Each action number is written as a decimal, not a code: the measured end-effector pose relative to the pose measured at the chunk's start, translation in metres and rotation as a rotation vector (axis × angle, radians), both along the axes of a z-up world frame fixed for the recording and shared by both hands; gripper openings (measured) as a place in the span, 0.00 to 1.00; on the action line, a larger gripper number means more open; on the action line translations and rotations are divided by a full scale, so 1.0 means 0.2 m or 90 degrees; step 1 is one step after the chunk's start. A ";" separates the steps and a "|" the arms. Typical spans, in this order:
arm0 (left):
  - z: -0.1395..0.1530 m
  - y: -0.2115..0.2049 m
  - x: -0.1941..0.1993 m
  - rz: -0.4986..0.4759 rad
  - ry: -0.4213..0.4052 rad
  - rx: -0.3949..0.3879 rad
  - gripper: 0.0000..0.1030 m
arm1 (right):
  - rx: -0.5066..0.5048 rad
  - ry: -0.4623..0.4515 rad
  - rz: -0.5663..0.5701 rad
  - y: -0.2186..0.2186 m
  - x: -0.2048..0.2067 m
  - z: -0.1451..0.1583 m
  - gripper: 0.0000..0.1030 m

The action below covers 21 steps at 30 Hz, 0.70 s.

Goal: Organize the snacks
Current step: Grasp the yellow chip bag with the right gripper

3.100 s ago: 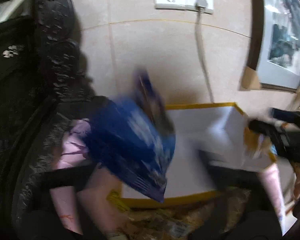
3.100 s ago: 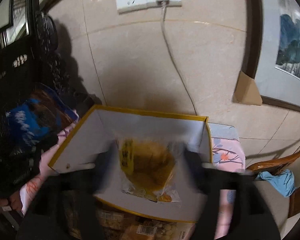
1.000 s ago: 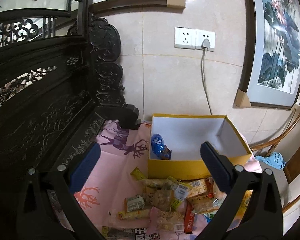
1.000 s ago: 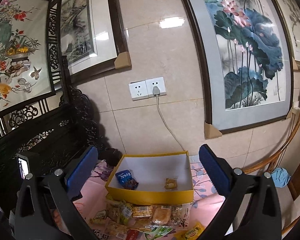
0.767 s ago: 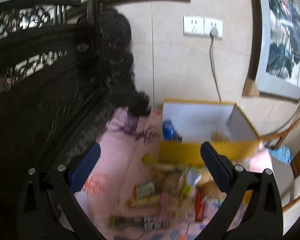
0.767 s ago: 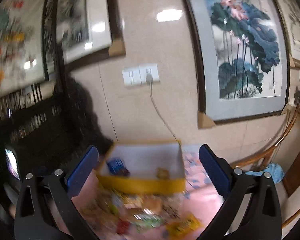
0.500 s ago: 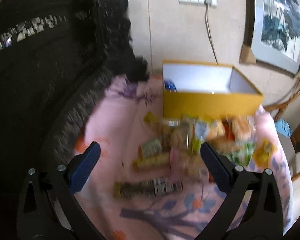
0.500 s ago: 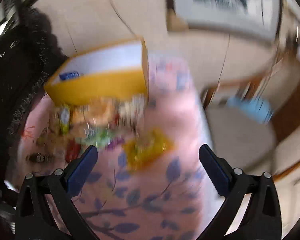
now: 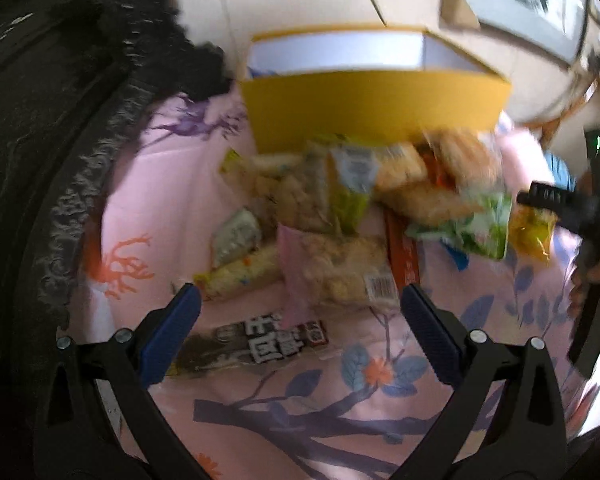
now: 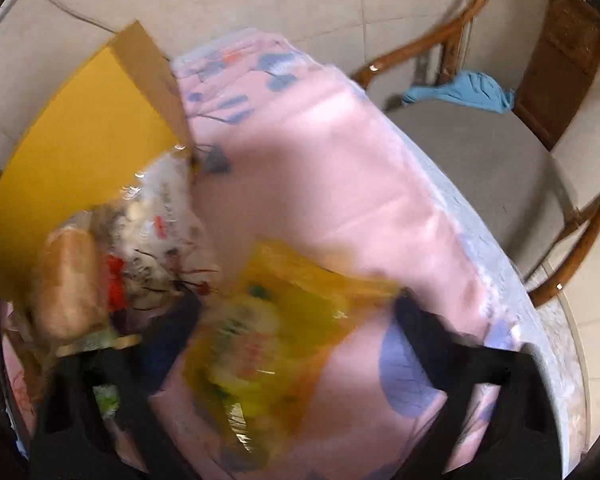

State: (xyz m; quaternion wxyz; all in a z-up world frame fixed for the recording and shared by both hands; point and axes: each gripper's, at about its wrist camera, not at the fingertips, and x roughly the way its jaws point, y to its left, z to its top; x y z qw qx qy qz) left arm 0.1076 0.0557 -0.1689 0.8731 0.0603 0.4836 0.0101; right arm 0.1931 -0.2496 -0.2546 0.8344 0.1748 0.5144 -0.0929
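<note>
The left gripper point(image 9: 300, 308) hangs over the pink floral tablecloth point(image 9: 148, 208) with its blue-padded fingers point(image 9: 172, 332) spread wide and nothing between them. Just beyond the gap, a clear packet of pale puffed snacks with a barcode point(image 9: 340, 272) lies nearest, and a long dark bar with white lettering point(image 9: 256, 340) sits on the cloth near the left finger, a little to its right. Farther out the snack pile point(image 9: 360, 192) spreads across the cloth: a green-and-white packet point(image 9: 236, 232) and a yellowish packet point(image 9: 240, 276) on the left, a red bar point(image 9: 404, 256) in the middle, a green leafy bag point(image 9: 480, 228) on the right. The yellow cardboard box point(image 9: 372, 104), white inside, stands at the far edge of the pile, touching it. At the right edge of this view the other gripper shows, black and held in a hand.

The right gripper point(image 10: 296, 312) is badly blurred; its fingers stand well apart, one on each side of a yellow snack bag point(image 10: 268, 328) lying flat on the cloth. Whether the fingers touch the bag cannot be told. To the left of it lie a bread-like roll in clear wrap point(image 10: 68, 280) and a clear packet with red print point(image 10: 156, 224), with the yellow box's outer wall behind them. Off the table's far right edge stands a wooden chair point(image 10: 572, 56) with a blue cloth point(image 10: 464, 92) on its seat
</note>
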 end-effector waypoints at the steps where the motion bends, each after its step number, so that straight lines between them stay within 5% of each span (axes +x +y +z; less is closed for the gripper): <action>1: -0.02 -0.03 0.01 -0.014 0.006 0.022 0.98 | 0.015 -0.001 0.005 0.00 0.00 0.00 0.46; 4: 0.00 -0.08 -0.01 -0.048 -0.015 0.056 0.98 | 0.071 0.009 0.026 -0.01 -0.04 0.02 0.44; 8: 0.03 -0.09 -0.04 -0.061 -0.034 0.037 0.98 | 0.062 -0.028 0.056 -0.01 -0.15 0.14 0.44; 15: 0.01 0.03 -0.12 0.003 -0.037 0.015 0.98 | 0.055 -0.136 0.079 -0.12 -0.38 0.48 0.44; 21: -0.03 -0.06 -0.15 0.027 -0.006 -0.018 0.98 | 0.057 -0.159 0.092 -0.18 -0.45 0.65 0.44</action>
